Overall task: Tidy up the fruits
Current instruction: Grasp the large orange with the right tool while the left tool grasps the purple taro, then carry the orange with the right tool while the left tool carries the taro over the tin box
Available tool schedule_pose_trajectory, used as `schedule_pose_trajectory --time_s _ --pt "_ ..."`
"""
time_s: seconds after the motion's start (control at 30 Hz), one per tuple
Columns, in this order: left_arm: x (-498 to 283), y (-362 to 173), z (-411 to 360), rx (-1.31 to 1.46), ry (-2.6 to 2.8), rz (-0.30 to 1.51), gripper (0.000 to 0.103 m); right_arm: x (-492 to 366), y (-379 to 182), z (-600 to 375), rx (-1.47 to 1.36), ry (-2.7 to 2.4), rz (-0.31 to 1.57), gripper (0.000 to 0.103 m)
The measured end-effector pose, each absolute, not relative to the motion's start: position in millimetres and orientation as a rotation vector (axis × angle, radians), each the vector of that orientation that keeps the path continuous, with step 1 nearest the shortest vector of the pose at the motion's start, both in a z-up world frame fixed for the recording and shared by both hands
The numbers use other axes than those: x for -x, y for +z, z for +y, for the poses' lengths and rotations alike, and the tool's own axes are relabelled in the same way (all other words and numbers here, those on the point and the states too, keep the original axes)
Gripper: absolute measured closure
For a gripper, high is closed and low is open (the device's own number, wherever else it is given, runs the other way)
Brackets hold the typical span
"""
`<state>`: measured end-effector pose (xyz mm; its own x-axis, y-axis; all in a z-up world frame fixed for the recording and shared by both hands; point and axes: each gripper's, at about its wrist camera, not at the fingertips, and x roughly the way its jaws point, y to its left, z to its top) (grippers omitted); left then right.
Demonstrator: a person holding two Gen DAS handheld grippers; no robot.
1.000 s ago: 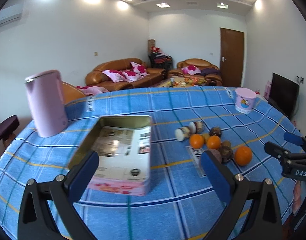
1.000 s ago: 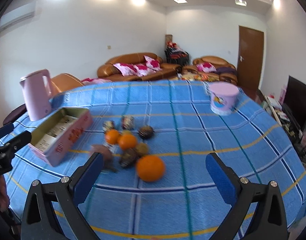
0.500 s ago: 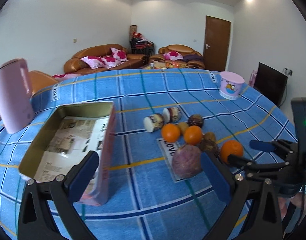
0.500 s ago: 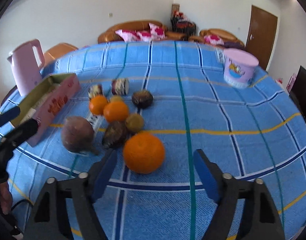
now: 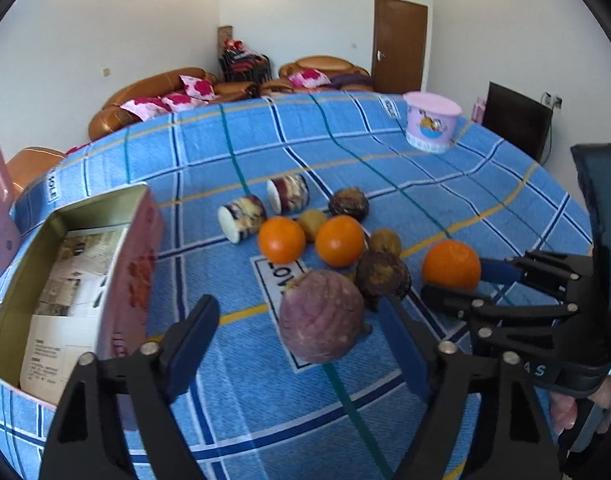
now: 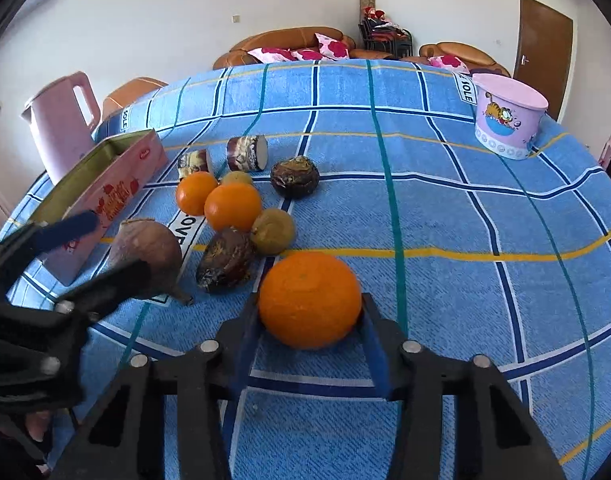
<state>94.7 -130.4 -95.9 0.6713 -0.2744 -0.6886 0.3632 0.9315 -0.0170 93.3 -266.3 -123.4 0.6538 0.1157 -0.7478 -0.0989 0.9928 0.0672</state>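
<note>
A pile of fruit lies on the blue checked tablecloth (image 5: pixel 345 152). My right gripper (image 6: pixel 309 320) is shut on a large orange (image 6: pixel 309 300), which also shows in the left wrist view (image 5: pixel 451 266). My left gripper (image 5: pixel 301 328) is open with its fingers on either side of a purple-brown round fruit (image 5: pixel 321 316), not touching it. Two smaller oranges (image 5: pixel 339 240), dark and yellowish fruits (image 6: pixel 225 260) and two small jars (image 5: pixel 243 216) lie behind. An open pink tin box (image 5: pixel 73 280) stands to the left.
A pink kettle (image 6: pixel 61 124) stands at the table's far left behind the tin. A pink lidded tub (image 6: pixel 507 116) stands at the far right. Sofas and a door lie beyond the table.
Both grippers moved forward and down to the fruit. The right gripper closed on the large orange. The left gripper narrowed and now straddles the purple-brown fruit.
</note>
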Motion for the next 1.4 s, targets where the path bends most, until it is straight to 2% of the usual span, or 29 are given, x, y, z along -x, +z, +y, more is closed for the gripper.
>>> schedule_pose_trajectory --time_s 0.13,0.17,0.2,0.47,0.93,1.4 --pt "-102.4 -100.6 -133.6 -0.110 -0.390 0.800 0.040 -87.9 -123.0 -272.0 -0.044 0.096 0.834 0.055" --pt "-104.3 -102.4 -135.1 -0.107 -0.404 0.819 0.050 -87.3 -122.5 -276.0 -0.065 0.086 0.829 0.055" --pt "-105.0 -104.3 -136.8 -0.107 -0.415 0.830 0.054 -87.3 -122.8 -277.7 -0.074 0.081 0.828 0.055" --pt "-103.8 -104.2 -134.2 -0.091 -0.441 0.838 0.055 -84.9 -120.4 -281.6 -0.097 0.083 0.808 0.055" --pt "-89.3 -74.1 -108.8 -0.073 -0.362 0.664 0.055 -67.3 -101.6 -271.3 -0.056 0.113 0.670 0.055" --pt "-88.1 -52.7 -59.4 -0.052 -0.261 0.590 0.055 -65.9 -68.1 -252.2 -0.040 0.156 0.539 0.055"
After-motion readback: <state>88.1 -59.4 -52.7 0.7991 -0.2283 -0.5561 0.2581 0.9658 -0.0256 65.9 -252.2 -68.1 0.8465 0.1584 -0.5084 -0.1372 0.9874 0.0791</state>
